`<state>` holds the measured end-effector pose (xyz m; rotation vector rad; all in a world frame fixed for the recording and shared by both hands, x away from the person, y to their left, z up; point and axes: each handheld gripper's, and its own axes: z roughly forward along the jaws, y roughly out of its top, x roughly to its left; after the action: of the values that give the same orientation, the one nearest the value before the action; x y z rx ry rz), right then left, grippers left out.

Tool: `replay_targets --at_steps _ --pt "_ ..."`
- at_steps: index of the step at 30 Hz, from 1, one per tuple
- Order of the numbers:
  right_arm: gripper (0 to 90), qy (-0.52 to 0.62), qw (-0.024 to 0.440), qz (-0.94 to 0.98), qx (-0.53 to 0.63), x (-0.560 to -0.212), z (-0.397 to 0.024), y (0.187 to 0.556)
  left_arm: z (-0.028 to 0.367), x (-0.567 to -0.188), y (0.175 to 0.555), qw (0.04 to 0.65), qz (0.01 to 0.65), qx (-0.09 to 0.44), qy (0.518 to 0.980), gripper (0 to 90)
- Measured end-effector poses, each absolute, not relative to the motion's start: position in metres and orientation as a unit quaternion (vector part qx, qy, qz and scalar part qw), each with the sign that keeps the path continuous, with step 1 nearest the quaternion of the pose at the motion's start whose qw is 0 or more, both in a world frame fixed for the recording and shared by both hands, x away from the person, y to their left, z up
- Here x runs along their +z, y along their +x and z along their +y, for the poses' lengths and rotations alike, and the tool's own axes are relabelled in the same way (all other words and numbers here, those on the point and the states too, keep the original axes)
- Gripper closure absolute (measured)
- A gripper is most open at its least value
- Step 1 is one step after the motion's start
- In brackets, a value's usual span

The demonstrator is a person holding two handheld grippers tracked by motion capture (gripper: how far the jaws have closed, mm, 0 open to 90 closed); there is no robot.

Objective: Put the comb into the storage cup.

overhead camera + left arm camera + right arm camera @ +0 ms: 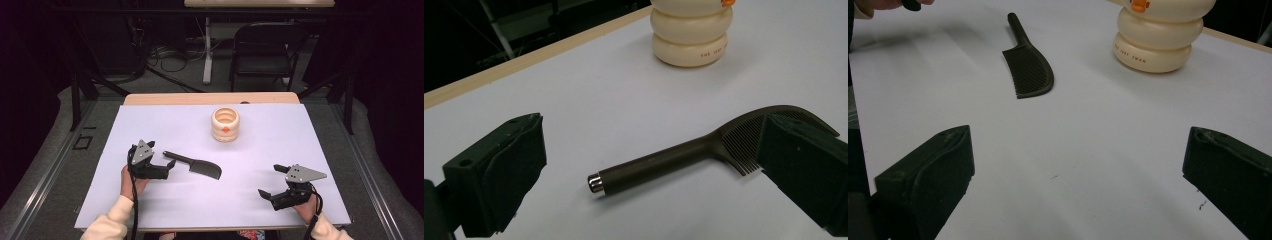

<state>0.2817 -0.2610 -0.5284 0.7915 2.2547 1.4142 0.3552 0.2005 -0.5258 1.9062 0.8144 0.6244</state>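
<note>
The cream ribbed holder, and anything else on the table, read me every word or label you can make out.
"THE ... SWAN": small print on the bottom ring of the cream holder; the middle word is too blurred to read.
Dark comb: no writing visible.

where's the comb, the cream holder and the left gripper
comb (194,165), high view, where handle meets teeth
cream holder (225,125), high view, on its ribbed side wall
left gripper (170,164), high view, midway between its open jaws
</note>
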Motion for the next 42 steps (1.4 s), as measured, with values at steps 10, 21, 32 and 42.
replay_targets --at_steps 10,21,32,42 --pt "0.0 0.280 0.181 0.799 0.501 -0.528 -0.261 0.282 0.198 -0.525 0.371 0.454 0.352 0.242 0.782 0.0" --pt "0.0 0.280 0.181 0.799 0.501 -0.528 -0.261 0.282 0.200 -0.527 0.388 0.440 0.380 0.233 0.780 0.0" --pt "0.0 0.281 0.180 0.799 0.501 -0.528 -0.261 0.282 0.197 -0.533 0.398 0.422 0.382 0.225 0.791 35.0" --pt "0.0 0.281 0.178 0.799 0.500 -0.529 -0.261 0.282 0.192 -0.538 0.403 0.407 0.377 0.218 0.803 79.5"
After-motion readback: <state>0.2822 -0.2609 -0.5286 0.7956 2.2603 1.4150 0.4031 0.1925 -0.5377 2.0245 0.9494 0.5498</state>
